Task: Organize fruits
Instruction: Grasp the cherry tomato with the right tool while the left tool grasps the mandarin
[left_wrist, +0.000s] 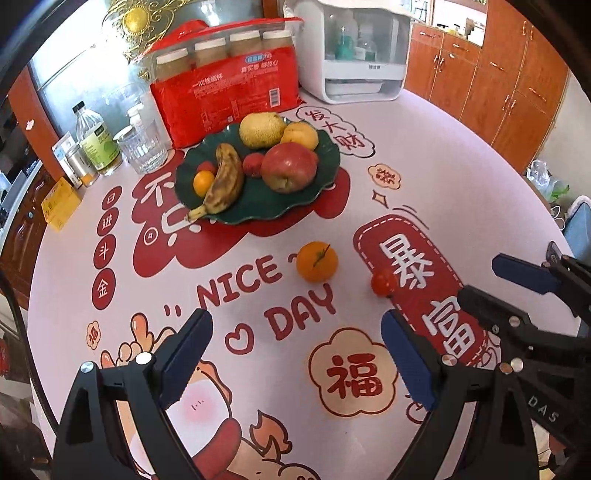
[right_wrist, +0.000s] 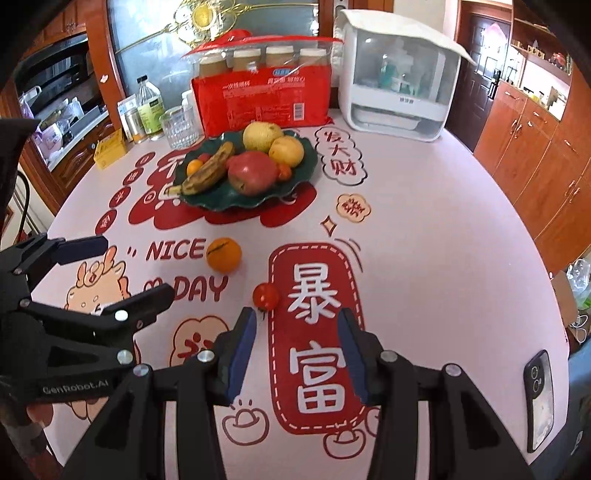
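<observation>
Right wrist view: our right gripper, half-spread and empty, has the cherry tomato just ahead-left; our left gripper, spread wide, faces the tangerine.

Home dining room, round table with festive printed cover, wooden cabinets, countertop bottle steriliser, fruit plate

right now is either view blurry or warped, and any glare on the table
Left wrist view: sharp, strong fisheye bending at the round pink printed table's edge, dark corners, soft even light, no glare; loose orange mandarin crisp. Right wrist view: same warping, small red cherry tomato sharp, only the black phone shows a slight sheen.
</observation>
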